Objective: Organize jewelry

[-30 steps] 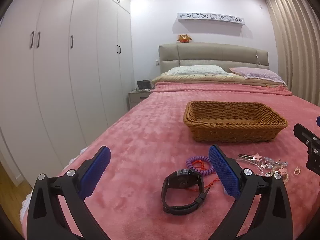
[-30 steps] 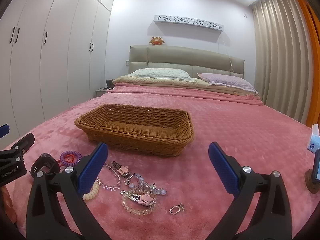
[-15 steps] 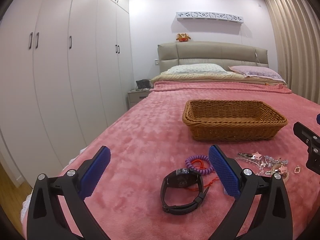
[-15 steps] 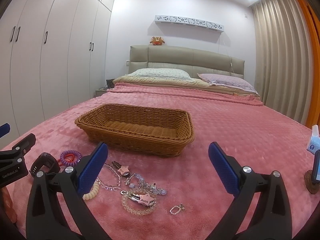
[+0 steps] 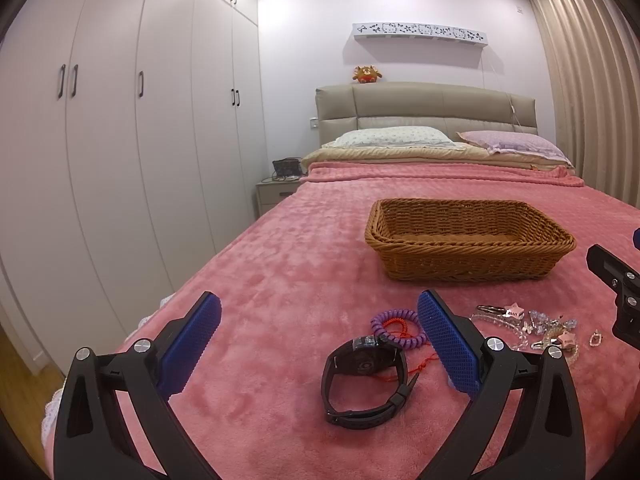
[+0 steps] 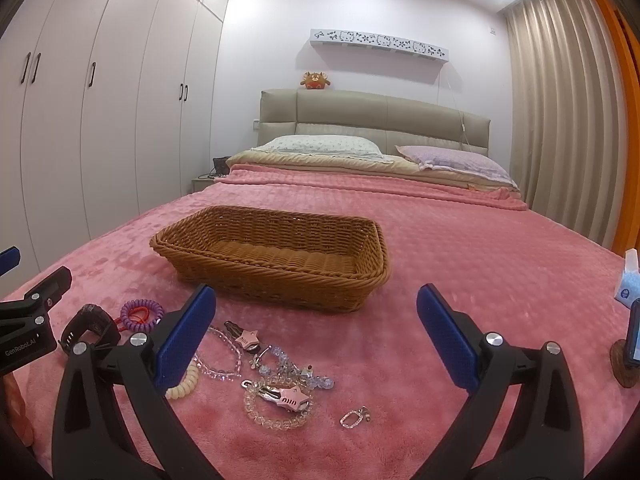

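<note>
On the bed (image 5: 280, 280), before the empty basket (image 5: 468, 240): watch (image 5: 366, 376), stiff strap, take its band; springy coil tie (image 5: 396, 328); beads (image 6: 276, 384), probably light, slippery, tangling. Left claw (image 5: 320, 344) and right claw (image 6: 316, 336) gape wide, holding nothing.

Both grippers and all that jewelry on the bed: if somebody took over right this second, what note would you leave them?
Left gripper: open, holding nothing, above the blanket near the black watch.
Right gripper: open, holding nothing, above the jewelry pile.
Things: wicker basket sits mid-bed with nothing visible inside. In front of it on the blanket lie the watch, a purple coil hair tie with a red cord, a cream coil tie, a clear bead bracelet, two pink star clips, a bead strand and a small charm.
Done: nothing moved into the basket.
Left: presumably pick up each piece and put it in the basket.
</note>
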`<state>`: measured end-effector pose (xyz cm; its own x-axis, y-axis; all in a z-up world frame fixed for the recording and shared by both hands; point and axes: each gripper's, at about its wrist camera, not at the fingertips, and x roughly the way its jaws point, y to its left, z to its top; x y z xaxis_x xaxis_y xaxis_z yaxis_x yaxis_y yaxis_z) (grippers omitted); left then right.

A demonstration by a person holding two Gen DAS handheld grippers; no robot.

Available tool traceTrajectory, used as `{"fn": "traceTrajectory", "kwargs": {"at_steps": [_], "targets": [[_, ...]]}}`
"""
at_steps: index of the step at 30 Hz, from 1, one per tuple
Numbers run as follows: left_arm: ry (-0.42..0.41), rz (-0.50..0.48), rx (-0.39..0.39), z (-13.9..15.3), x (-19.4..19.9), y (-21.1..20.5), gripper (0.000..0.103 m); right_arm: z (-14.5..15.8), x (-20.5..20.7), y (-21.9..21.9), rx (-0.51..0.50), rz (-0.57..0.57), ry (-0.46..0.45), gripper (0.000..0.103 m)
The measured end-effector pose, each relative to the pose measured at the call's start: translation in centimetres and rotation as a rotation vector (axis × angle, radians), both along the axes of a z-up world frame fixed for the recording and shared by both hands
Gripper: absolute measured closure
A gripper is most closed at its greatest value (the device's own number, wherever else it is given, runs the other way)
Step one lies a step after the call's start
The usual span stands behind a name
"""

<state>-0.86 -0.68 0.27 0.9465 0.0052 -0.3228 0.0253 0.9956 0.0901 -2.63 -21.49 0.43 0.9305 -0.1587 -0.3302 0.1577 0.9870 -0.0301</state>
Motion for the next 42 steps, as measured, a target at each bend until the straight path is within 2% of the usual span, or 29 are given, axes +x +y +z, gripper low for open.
{"fn": "traceTrajectory", "kwargs": {"at_steps": [23,26,30,35,36,37,38,39,40,42], "targets": [[-0.008,-0.01,0.005,-0.1,-0.2,0.0,0.007,0.0,0.0,-0.1,0.0,0.001,0.003,0.008],[0.003,-0.021,-0.013,0.1,-0.1,0.3,0.007,-0.1,0.0,-0.1,0.004,0.001,0.012,0.008],[0.074,-0.043,-0.082,0.8,0.8,2.6,0.007,-0.7,0.9,-1.1,0.085,0.055,0.101,0.008],[0.285,-0.14,-0.182,0.5,3.9,6.3,0.009,-1.4,2.0,-3.9,0.189,0.028,0.224,0.008],[0.313,-0.161,-0.203,0.1,4.3,6.6,0.01,-1.6,2.4,-4.3,0.196,0.024,0.255,0.014],[0.348,-0.183,-0.231,-0.5,4.8,6.8,0.014,-1.8,2.7,-4.7,0.205,0.028,0.289,0.023],[0.377,-0.198,-0.252,-1.0,5.2,6.9,0.017,-2.0,2.8,-5.1,0.211,0.032,0.312,0.027],[0.401,-0.213,-0.265,-1.4,5.5,6.8,0.024,-2.2,3.0,-5.4,0.217,0.035,0.337,0.034],[0.431,-0.233,-0.267,-1.9,5.8,6.4,0.03,-2.4,3.1,-5.7,0.221,0.04,0.359,0.038],[0.462,-0.255,-0.249,-2.7,6.0,5.5,0.034,-2.7,3.0,-6.0,0.227,0.062,0.388,0.043]]}}
